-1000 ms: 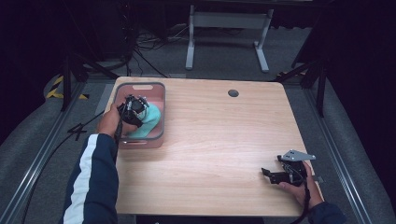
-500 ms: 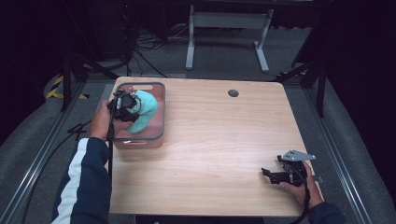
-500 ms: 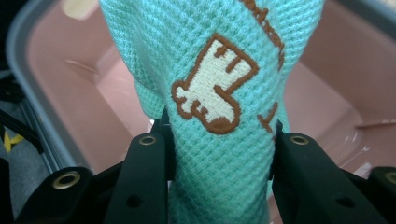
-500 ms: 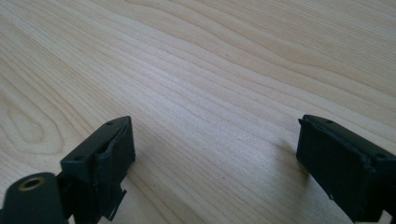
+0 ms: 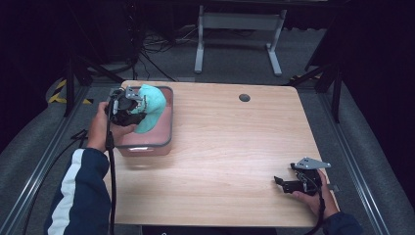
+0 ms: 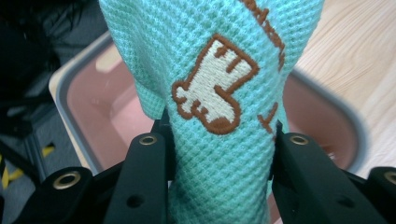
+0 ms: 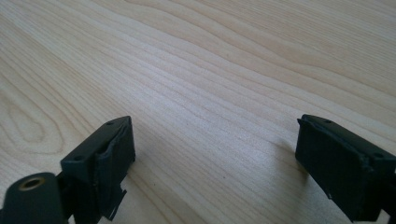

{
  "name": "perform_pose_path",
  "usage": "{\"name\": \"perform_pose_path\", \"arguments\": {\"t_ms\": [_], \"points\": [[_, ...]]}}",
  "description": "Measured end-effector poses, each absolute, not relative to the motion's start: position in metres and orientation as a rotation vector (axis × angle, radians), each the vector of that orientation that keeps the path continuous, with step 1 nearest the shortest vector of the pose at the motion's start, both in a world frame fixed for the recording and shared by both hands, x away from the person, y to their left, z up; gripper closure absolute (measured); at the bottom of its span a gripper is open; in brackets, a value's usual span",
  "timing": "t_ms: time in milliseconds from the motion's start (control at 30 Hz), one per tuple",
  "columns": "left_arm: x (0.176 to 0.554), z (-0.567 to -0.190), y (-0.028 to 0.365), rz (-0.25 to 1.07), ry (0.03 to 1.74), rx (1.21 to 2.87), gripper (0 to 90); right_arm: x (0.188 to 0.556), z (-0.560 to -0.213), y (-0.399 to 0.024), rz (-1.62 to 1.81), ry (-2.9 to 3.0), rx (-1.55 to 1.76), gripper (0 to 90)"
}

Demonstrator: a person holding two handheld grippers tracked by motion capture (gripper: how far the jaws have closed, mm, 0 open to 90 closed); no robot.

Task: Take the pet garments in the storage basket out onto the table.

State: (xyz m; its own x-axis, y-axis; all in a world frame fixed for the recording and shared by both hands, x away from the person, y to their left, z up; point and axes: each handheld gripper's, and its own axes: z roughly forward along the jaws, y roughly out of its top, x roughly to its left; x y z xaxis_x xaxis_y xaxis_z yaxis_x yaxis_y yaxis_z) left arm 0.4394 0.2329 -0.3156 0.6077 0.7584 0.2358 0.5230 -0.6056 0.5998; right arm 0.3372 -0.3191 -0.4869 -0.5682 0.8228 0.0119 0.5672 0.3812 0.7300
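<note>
My left hand-held gripper is closed on the teal cloth, which hangs above the pink bin at the far left of the counter, so I judge the cloth is picked up but not yet put down anywhere. My right hand-held gripper rests wide and empty near the right front corner, and nothing else stands in the way.
</note>
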Motion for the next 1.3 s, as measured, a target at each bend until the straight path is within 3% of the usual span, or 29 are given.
{"name": "perform_pose_path", "arguments": {"t_ms": [700, 1300], "points": [[0.409, -0.299, 0.18, 0.629, 0.77, 2.365, 66.0, 0.337, -0.487, -0.319, 1.003, 2.293, 1.21, 12.4], [0.405, -0.322, 0.111, 0.515, 0.578, 2.427, 65.9, 0.337, -0.487, -0.319, 1.005, 2.295, 1.204, 12.5]]}}
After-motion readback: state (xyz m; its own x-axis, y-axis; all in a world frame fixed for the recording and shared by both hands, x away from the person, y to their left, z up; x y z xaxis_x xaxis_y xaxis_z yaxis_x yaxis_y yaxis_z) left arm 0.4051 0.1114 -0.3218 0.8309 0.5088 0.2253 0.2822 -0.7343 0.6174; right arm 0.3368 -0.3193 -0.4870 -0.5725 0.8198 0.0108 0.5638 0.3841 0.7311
